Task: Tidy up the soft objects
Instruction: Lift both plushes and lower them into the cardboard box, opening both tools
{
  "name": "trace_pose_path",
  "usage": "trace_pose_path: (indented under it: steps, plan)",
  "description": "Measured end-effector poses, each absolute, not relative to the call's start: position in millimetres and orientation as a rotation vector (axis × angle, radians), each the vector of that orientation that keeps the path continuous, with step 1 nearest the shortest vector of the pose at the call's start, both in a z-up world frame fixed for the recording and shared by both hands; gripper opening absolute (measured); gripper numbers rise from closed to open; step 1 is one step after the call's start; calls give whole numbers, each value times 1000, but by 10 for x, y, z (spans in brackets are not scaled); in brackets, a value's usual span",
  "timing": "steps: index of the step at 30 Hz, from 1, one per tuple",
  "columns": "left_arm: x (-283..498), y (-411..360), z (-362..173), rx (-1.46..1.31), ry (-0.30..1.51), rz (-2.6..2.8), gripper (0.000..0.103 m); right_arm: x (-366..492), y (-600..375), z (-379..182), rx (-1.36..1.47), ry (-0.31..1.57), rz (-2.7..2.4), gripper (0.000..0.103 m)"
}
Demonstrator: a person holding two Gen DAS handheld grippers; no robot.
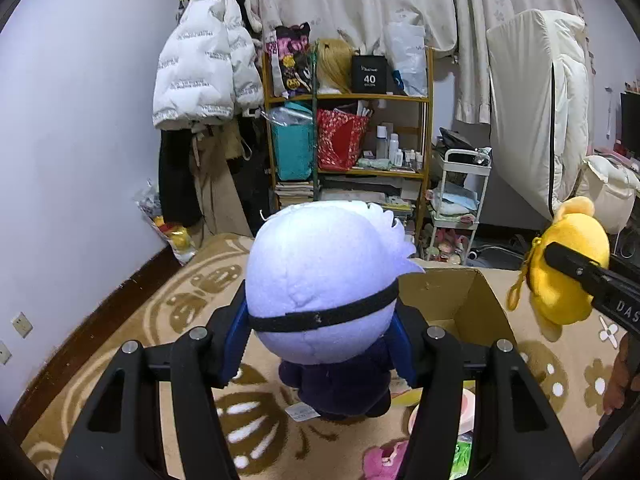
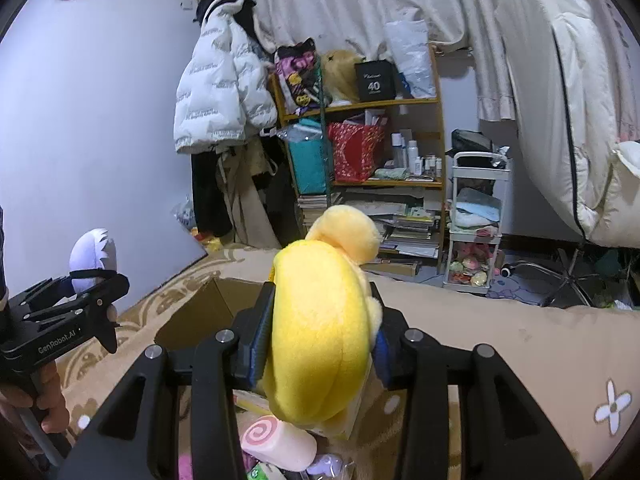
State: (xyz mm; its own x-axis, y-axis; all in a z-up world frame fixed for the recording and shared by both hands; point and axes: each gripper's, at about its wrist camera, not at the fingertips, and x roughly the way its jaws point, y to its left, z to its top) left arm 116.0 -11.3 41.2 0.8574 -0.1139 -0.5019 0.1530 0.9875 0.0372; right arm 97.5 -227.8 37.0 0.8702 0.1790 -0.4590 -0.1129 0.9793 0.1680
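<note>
White-haired plush doll (image 1: 320,280), seen from behind: a large pale head crossed by a black band, above a dark navy body with a sewn label at its base. The left gripper (image 1: 320,320) is clenched on the head, its blue-padded fingers (image 1: 236,336) pressing both sides, and holds the doll upright and clear of the patterned beige blanket (image 1: 192,304). Just beyond the doll and to its right stands an open cardboard box (image 1: 460,300), its flaps raised.

Yellow plush toy (image 2: 320,328), with a rounded ear at the top: grasped by the right gripper (image 2: 318,340), whose padded fingers (image 2: 260,340) squeeze its sides. It hangs above the near edge of the same cardboard box (image 2: 200,308). In the left wrist view the same toy (image 1: 568,268) appears at far right, beside the box, with a yellow loop hanging at its side.

Beneath the yellow toy lie a pink swirl-roll plush (image 2: 280,440) and other small soft items, partly hidden.

Background: a wooden shelf unit (image 1: 348,98) loaded with bags, bottles and books; a white puffer jacket (image 1: 204,64) hanging to its left; a white rolling cart (image 1: 460,200) to its right; pale curtains (image 1: 360,0) above.
</note>
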Motion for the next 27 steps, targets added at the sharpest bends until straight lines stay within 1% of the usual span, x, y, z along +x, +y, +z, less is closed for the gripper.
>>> trace_pose_path:
  steps: [9,20,27]
  plan:
    - [1408,-217,171,88,534,-176,59,1314,-2141,141,106,538,191,45]
    - [1716,-262,-160,59,638,-215,60,1556,-2148,-218,150,619,240,46]
    - [1760,-254,-251,44,668,-229,62,1582,-2166,-305,181,636,250,49]
